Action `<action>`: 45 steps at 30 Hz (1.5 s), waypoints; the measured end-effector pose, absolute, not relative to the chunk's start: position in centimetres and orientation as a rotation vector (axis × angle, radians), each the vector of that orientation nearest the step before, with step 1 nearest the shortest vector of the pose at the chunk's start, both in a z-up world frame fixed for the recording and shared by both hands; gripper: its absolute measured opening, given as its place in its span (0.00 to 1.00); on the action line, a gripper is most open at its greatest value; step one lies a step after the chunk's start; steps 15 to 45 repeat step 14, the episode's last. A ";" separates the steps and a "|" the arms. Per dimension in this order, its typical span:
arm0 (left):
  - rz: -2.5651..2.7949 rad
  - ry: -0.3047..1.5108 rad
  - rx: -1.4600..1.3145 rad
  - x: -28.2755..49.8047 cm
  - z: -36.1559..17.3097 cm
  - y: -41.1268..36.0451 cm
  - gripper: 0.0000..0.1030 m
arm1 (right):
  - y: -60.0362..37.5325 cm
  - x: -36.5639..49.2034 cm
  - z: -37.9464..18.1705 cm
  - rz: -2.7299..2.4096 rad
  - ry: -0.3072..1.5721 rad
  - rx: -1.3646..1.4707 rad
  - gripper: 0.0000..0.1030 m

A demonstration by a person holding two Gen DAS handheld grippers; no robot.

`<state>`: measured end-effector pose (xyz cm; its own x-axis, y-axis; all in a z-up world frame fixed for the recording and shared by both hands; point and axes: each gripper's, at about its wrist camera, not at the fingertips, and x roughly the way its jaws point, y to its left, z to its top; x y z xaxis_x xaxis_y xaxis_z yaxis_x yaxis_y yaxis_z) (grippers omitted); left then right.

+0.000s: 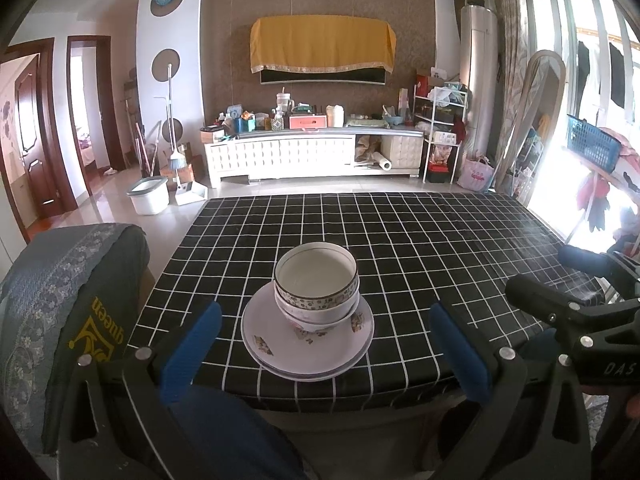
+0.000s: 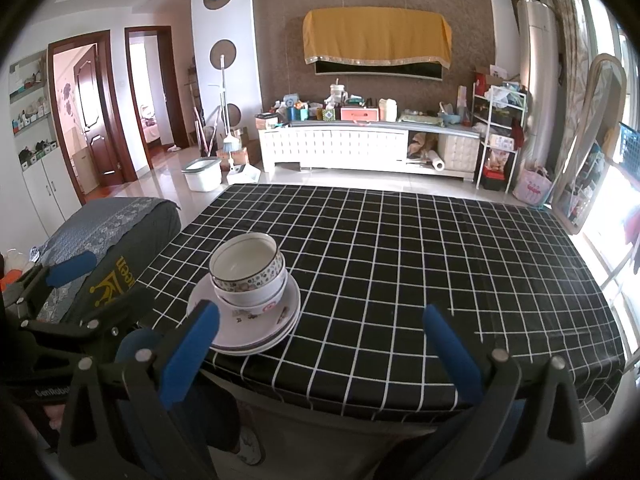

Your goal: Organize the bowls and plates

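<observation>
Two empty tools, left (image 1: 326,350) and right (image 2: 320,350), gape wide before stacked bowls (image 1: 316,292) on plates (image 1: 307,340) near the worktop (image 1: 420,248) edge; a clumsy nudge could topple them.

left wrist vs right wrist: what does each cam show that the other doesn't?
Left wrist only: the right claw entering at the right edge, and the blue basket by the window in full.

Right wrist only: the left claw at the left edge, and the wall shelves beside the door.

Both: the stacked bowls on the plates, on the checked table; both claws open and empty.
</observation>
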<state>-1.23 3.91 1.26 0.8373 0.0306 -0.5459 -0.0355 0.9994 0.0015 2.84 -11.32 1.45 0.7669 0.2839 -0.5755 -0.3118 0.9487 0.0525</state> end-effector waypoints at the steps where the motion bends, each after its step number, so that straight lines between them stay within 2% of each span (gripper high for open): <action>1: 0.035 0.578 -0.009 -1.2 1.3 3.9 1.00 | -11.4 2.9 1.4 0.324 0.617 -0.047 1.00; 45: 0.030 0.589 -0.016 -1.2 1.1 4.0 1.00 | -11.3 2.8 1.4 0.325 0.620 -0.045 1.00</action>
